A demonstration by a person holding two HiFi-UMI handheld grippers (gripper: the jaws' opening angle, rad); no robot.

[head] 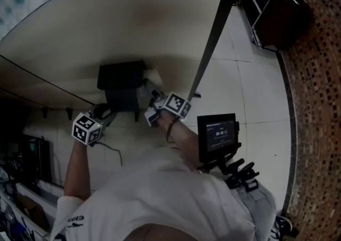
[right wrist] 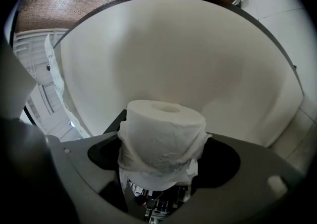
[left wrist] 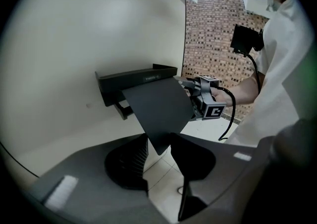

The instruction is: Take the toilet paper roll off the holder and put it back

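One toilet paper roll [right wrist: 161, 139] | core axis upright | in right hand-held gripper [right wrist: 163, 161]

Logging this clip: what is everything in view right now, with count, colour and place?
cream wall: one, cream, ahead
white tiled floor: one, white, below
black wall-mounted holder: one, black, on the wall, its flap lifted
white toilet paper roll: one, white, off the holder
black screen device: one, black, lower right in head view
left gripper: one, dark grey, open, flap's corner between its fingers
right gripper: one, dark grey, shut on the roll
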